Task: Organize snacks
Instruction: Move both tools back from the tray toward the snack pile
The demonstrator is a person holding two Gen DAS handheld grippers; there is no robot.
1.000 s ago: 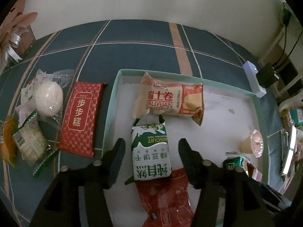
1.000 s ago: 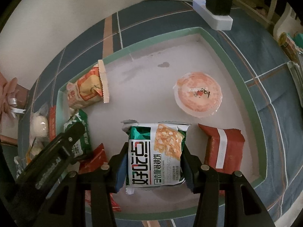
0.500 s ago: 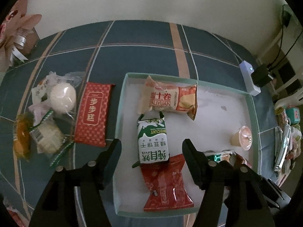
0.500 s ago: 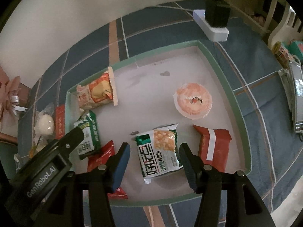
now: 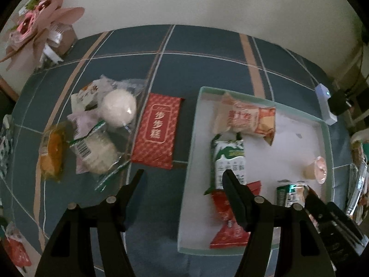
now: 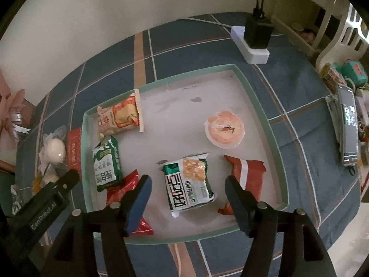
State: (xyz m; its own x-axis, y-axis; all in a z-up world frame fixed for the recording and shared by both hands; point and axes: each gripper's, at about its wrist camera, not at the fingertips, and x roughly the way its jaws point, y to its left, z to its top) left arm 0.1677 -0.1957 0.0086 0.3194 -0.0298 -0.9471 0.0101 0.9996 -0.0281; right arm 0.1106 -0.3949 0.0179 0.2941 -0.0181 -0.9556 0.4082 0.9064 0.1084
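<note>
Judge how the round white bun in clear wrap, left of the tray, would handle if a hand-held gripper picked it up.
The white bun looks soft and domed, so it would probably squash under firm pads. Its clear wrap is loose and crinkled, so a grip on film alone might slip. It lies against the other wrapped snacks, so lifting it could drag those along.

I see a blue plaid tablecloth [image 6: 299,87] with tan and white stripes under everything. A white power strip [image 6: 250,46] lies at its far edge, a black adapter [image 6: 257,31] plugged in. A phone [image 6: 349,127] rests at my right. A pink paper-flower decoration [image 5: 34,20] stands far left, against the pale wall [image 5: 184,0].
</note>
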